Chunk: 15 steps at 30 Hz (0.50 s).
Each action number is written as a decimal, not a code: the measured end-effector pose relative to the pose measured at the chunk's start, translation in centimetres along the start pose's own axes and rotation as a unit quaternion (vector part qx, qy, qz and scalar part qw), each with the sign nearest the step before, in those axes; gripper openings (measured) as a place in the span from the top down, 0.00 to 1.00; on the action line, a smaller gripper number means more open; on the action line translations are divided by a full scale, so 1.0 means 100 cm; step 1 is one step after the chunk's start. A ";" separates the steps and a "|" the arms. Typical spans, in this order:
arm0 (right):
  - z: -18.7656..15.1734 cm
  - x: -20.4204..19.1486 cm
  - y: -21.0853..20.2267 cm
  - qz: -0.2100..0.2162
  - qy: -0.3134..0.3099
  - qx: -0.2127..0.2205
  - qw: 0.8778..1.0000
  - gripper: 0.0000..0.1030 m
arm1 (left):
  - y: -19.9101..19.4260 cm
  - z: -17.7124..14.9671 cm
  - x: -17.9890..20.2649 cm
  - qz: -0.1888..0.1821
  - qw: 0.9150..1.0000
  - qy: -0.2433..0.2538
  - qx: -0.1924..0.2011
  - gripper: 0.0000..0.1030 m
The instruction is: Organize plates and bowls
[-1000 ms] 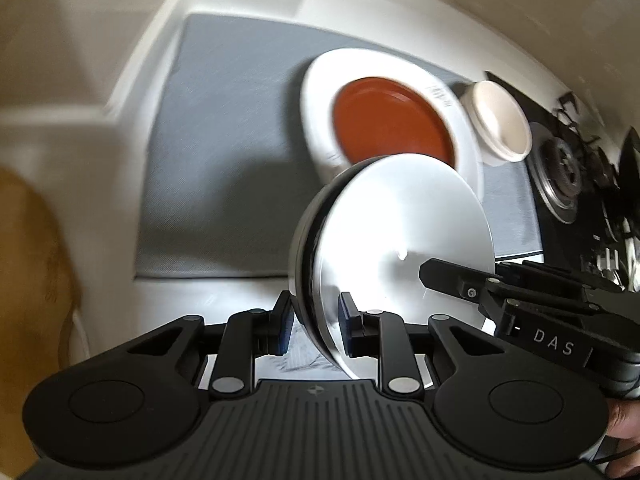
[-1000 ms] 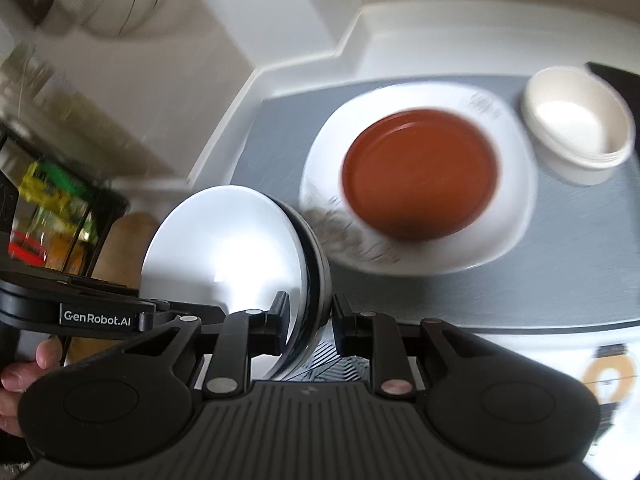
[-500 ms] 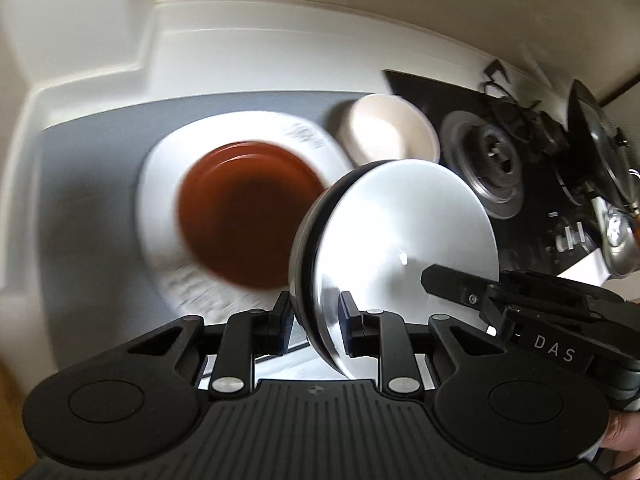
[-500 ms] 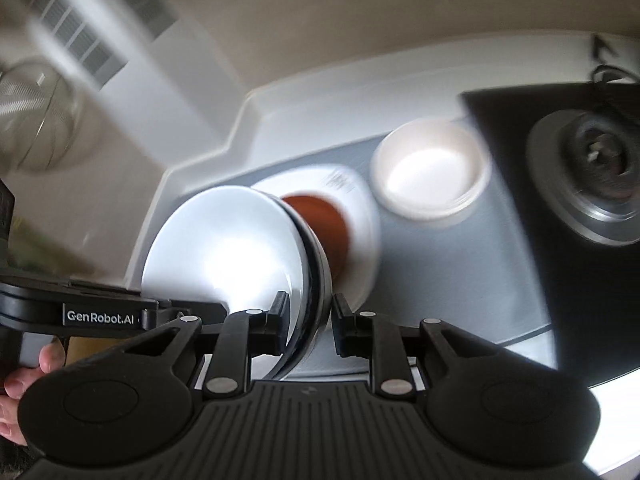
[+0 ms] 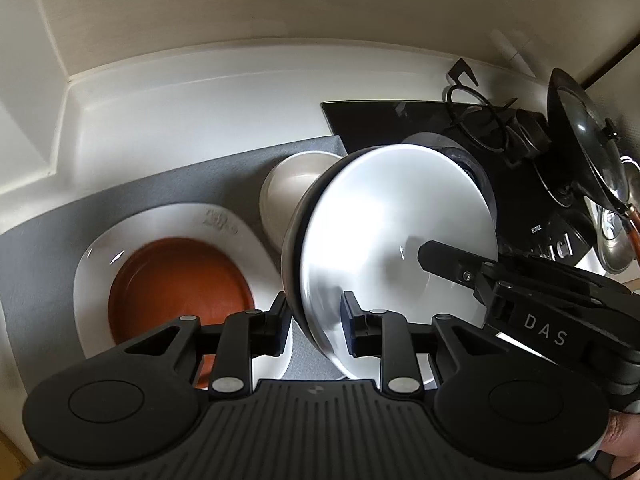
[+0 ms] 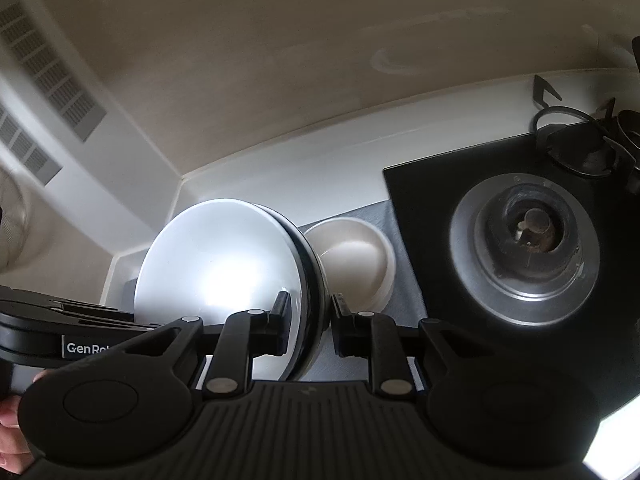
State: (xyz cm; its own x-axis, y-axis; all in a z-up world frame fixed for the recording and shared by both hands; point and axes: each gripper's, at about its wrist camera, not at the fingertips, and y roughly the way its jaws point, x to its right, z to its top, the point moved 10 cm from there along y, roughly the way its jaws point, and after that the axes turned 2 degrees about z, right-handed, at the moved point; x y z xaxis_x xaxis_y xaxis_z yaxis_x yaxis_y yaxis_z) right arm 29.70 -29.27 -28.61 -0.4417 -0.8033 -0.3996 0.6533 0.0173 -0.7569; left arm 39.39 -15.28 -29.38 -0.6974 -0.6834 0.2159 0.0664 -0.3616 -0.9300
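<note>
A bowl (image 5: 392,232), white inside and dark outside, hangs tilted above the counter, held at opposite sides of its rim. My left gripper (image 5: 316,312) has its pads on the near rim while its jaws are opening slightly. My right gripper (image 6: 308,312) is shut on the bowl (image 6: 224,272). One of the right gripper's fingers (image 5: 448,264) reaches over the far rim. Below left, a brown plate (image 5: 176,288) lies on a white plate (image 5: 96,256). A small cream bowl (image 5: 284,188) stands on the mat, partly hidden behind the held bowl.
A grey mat (image 5: 60,216) covers the white counter. A black stove top (image 6: 424,200) with a round burner (image 6: 528,252) adjoins it on the right. Pan lids (image 5: 580,148) lean at the far right. The wall rises close behind.
Both grippers carried the bowl to the right along the counter and a little up. The stacked plates slid left in view, and the cream bowl and stove came nearer.
</note>
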 end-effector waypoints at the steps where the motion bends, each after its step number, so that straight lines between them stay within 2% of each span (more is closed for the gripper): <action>1: 0.004 0.003 0.003 0.000 0.004 -0.001 1.000 0.78 | 0.003 0.005 0.001 0.002 1.000 0.002 -0.004 0.72; 7: 0.021 0.014 0.021 0.008 0.018 -0.015 1.000 0.81 | 0.017 0.033 0.000 0.015 0.999 -0.007 -0.029 0.72; 12: 0.037 0.015 0.033 0.011 0.009 -0.017 1.000 0.81 | 0.017 0.057 0.000 0.040 0.999 0.005 -0.025 0.72; 15: 0.047 0.021 0.038 0.010 0.014 -0.017 1.000 0.81 | 0.022 0.069 0.000 0.034 0.999 -0.003 -0.035 0.72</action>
State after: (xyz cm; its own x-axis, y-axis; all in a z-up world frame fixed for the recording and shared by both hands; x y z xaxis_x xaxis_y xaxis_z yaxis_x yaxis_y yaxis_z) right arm 34.20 -33.67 -29.86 -0.4466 -0.7857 -0.4281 0.6410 0.0528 -0.7657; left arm 44.44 -20.46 -29.38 -0.6886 -0.7087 0.1536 0.0628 -0.2692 -0.9610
